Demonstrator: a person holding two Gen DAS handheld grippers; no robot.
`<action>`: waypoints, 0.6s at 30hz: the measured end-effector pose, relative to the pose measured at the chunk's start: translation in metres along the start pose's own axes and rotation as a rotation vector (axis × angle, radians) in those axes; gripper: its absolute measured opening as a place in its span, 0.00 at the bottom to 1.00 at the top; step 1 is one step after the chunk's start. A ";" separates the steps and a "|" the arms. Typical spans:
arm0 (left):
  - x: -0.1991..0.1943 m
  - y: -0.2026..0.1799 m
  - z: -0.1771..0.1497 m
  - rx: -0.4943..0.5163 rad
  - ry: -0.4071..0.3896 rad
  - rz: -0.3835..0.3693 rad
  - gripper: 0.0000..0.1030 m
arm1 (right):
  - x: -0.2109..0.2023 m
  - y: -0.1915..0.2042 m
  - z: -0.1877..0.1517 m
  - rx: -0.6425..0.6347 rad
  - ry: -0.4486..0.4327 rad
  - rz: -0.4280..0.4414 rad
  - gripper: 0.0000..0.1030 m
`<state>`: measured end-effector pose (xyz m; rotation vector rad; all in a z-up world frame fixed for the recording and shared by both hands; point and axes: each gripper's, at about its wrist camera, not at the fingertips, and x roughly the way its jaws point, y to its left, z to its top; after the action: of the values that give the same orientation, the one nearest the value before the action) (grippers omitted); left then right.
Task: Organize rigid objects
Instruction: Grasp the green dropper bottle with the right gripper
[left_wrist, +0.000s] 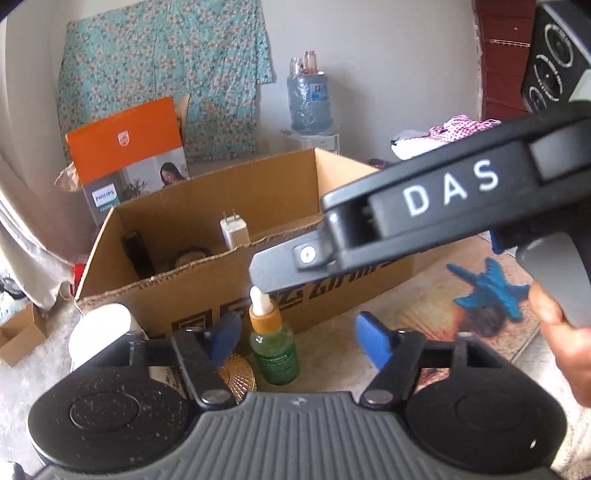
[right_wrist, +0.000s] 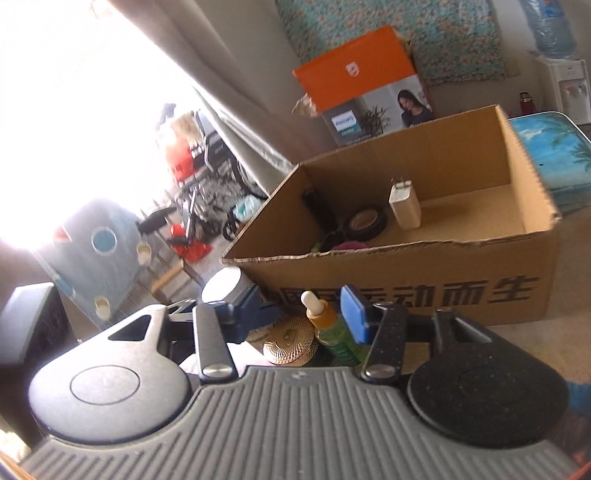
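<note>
The box (left_wrist: 207, 295) at frame centre already holds a charger (left_wrist: 234, 232) and tape (right_wrist: 365, 221). The bottle (left_wrist: 273, 347) and gold lid (right_wrist: 291, 343) wait before it; both tools, left (left_wrist: 299, 343) and right (right_wrist: 295, 314), are released around the bottle.

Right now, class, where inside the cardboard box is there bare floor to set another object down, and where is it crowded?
Free: the cardboard box floor right of the white charger, up to the right wall. Crowded: the left end, around the tape roll and dark items.
</note>
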<state>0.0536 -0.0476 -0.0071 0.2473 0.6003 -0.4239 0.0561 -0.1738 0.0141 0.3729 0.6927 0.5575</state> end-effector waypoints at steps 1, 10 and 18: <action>0.003 0.002 -0.001 -0.008 0.001 -0.003 0.60 | 0.004 0.001 0.001 -0.006 0.009 0.001 0.37; 0.017 0.014 0.000 -0.055 0.011 -0.015 0.42 | 0.031 0.000 0.006 -0.051 0.078 -0.010 0.17; 0.025 0.022 0.003 -0.106 0.011 -0.046 0.40 | 0.031 -0.005 0.010 -0.042 0.081 -0.019 0.10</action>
<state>0.0833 -0.0366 -0.0172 0.1348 0.6385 -0.4338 0.0840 -0.1608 0.0035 0.3057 0.7609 0.5702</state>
